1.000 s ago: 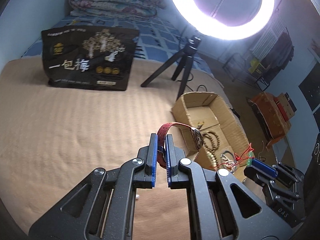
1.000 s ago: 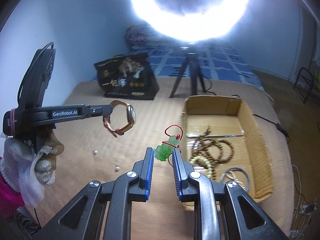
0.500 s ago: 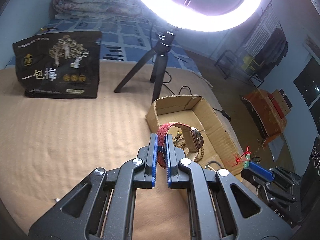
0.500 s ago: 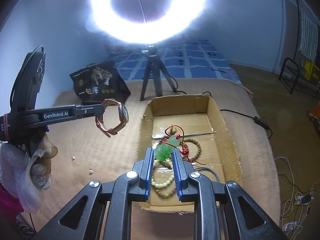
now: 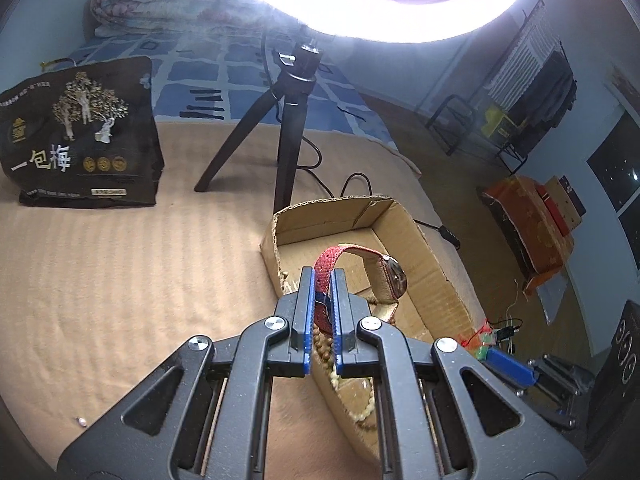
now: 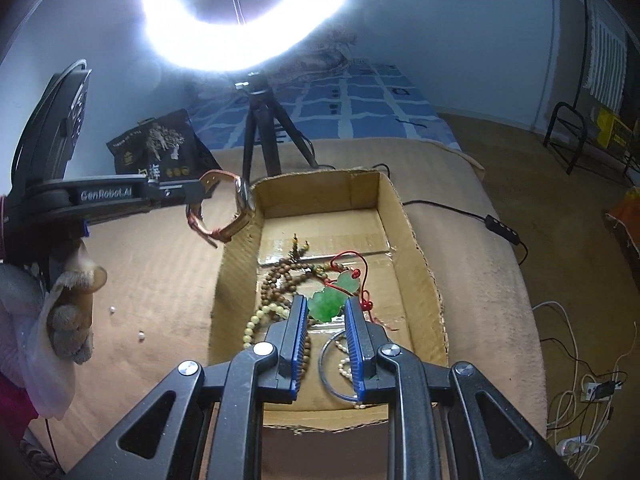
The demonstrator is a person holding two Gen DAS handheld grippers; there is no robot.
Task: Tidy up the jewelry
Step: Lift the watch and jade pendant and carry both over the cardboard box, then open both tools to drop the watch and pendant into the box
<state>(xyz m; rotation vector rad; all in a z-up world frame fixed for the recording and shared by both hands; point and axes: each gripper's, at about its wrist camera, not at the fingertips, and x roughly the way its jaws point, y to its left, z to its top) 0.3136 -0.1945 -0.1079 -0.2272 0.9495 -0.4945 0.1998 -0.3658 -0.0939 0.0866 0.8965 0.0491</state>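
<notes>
My left gripper (image 5: 323, 276) is shut on the red strap of a wristwatch (image 5: 390, 276), which hangs just over the left wall of an open cardboard box (image 5: 436, 280). From the right wrist view the same watch (image 6: 232, 216) dangles at the box's far-left corner, gripped by the left gripper (image 6: 192, 196). My right gripper (image 6: 326, 308) is shut on a green jade pendant (image 6: 330, 302) with a red cord (image 6: 354, 260), held above the box (image 6: 420, 276). Bead bracelets (image 6: 280, 280) and a bangle (image 6: 332, 364) lie inside.
A ring light on a black tripod (image 5: 288, 120) stands just behind the box. A black printed bag (image 5: 76, 136) sits at the far left of the tan blanket. Small pearls (image 6: 140, 335) lie loose left of the box. Cables (image 6: 460, 210) trail off to the right.
Both grippers have travelled toward the box with their loads. The watch went from over the blanket to the box's left wall, and the pendant from the box's left side to above its contents.
</notes>
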